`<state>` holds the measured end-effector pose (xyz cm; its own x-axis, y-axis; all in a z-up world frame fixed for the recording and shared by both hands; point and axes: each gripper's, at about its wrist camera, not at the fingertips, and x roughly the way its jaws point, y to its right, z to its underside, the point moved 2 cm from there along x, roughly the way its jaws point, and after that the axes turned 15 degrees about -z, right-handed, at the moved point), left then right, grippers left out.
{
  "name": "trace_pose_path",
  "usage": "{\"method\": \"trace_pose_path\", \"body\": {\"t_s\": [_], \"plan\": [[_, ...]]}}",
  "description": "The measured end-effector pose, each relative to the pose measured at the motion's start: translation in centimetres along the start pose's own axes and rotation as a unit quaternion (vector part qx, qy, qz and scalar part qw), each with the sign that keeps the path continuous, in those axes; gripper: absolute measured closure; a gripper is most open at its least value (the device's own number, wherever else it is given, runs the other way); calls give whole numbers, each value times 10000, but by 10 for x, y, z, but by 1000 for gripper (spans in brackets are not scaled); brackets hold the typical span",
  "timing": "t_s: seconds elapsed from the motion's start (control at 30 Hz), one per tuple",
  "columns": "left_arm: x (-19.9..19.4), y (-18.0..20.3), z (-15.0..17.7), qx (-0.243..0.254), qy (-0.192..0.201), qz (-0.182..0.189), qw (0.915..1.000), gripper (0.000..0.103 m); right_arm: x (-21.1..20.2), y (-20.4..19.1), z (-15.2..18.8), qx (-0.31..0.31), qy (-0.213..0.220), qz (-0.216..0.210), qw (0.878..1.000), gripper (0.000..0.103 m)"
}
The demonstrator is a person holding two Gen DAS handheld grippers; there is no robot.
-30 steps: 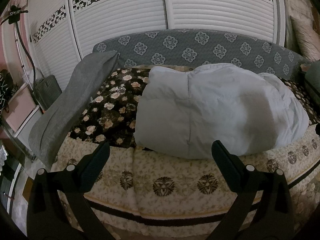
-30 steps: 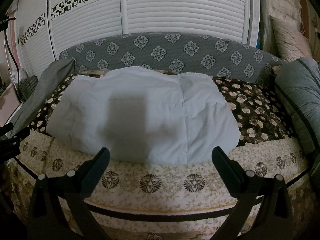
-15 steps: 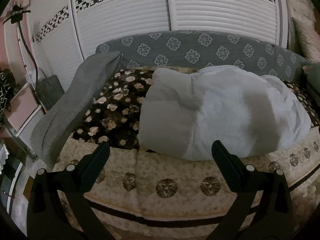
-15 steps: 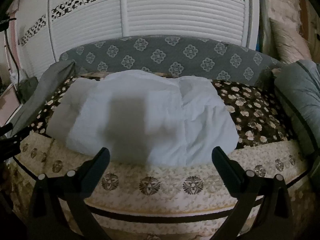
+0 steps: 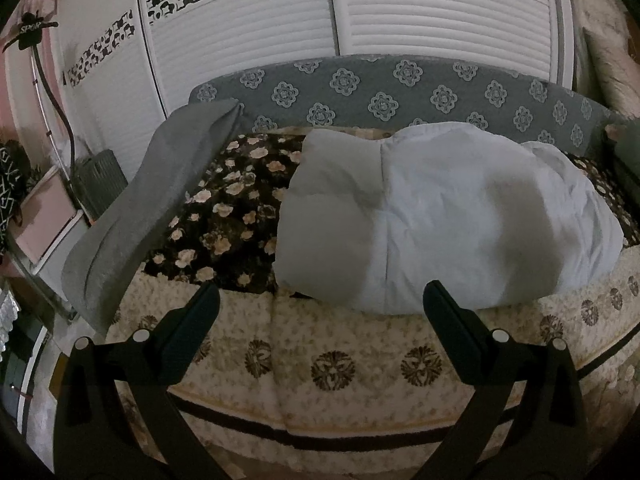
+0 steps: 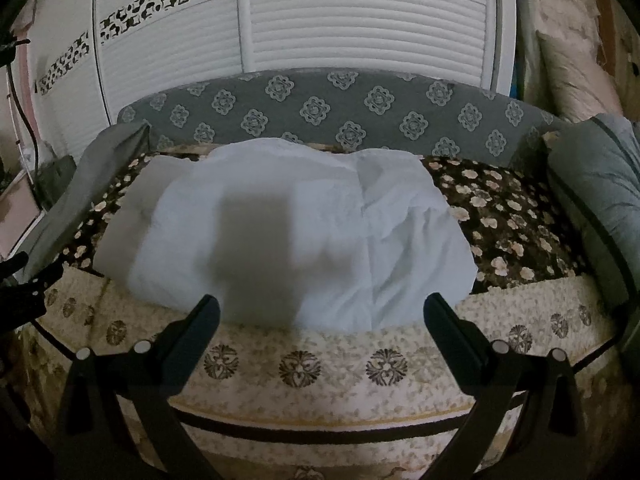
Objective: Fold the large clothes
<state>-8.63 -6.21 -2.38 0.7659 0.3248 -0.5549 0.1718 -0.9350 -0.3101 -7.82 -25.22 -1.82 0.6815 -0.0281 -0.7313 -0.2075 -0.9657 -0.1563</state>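
- The left gripper [image 5: 320,300] sits nearest in its own view, its two black fingers [image 5: 196,320] spread wide apart at 7 and 5 o'clock with nothing between them.
- The right gripper [image 6: 320,304] looks the same in its view: fingers spread wide, nothing held.
- Just past both tools lies the cream blanket [image 5: 340,360] with dark medallions, draped over the front edge of the bed (a dark stripe runs along its lower part).
- Beyond it, near the centre of each view, rests the pale blue padded garment [image 6: 304,232], bundled into a puffy heap on the bed; its front edge overlaps the cream blanket, and neither tool touches it.
- Under and around the heap spreads a dark floral cover [image 5: 232,216], showing at 9 o'clock in the left view and 3 o'clock in the right.
- A grey cloth [image 5: 160,200] hangs over the bed's left end, at 9 to 10 o'clock.
- At 12 o'clock stands the grey patterned headboard [image 6: 320,112], with white slatted doors [image 6: 360,20] behind it.
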Motion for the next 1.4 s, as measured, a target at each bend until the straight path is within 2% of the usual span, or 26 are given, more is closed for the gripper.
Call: {"method": "trace_pose_path", "body": {"t_s": [1.4], "plan": [[4, -1, 1, -3, -83, 8, 10000, 3, 1, -2, -1, -17, -5, -21, 10000, 2]]}}
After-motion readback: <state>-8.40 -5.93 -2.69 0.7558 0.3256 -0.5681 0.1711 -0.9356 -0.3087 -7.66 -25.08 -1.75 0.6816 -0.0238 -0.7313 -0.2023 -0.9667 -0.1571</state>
